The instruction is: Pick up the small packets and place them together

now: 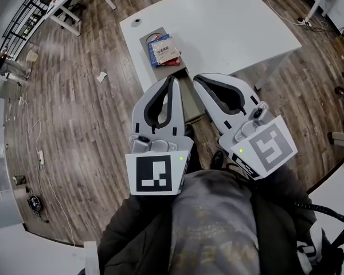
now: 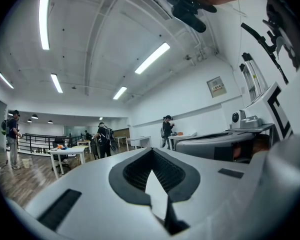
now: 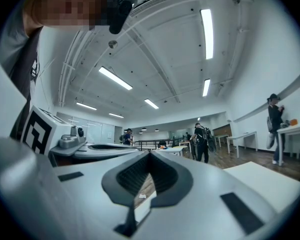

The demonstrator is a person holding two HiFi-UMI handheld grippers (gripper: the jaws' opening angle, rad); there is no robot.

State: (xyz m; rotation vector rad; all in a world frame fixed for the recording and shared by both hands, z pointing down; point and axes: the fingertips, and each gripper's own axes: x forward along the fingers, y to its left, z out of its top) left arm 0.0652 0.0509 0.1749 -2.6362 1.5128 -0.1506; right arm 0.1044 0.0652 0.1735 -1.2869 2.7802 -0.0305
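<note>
Head view: left gripper (image 1: pixel 173 80) and right gripper (image 1: pixel 196 79) are side by side, jaws fully closed, tips touching, empty. Small packets (image 1: pixel 163 50) lie overlapping on the table (image 1: pixel 235 22), ahead of both tips.

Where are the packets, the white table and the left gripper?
packets (image 1: pixel 163 50): head view, top blue packet's middle.
white table (image 1: pixel 235 27): head view, bare tabletop.
left gripper (image 1: pixel 173 80): head view, where its tips meet.
</note>
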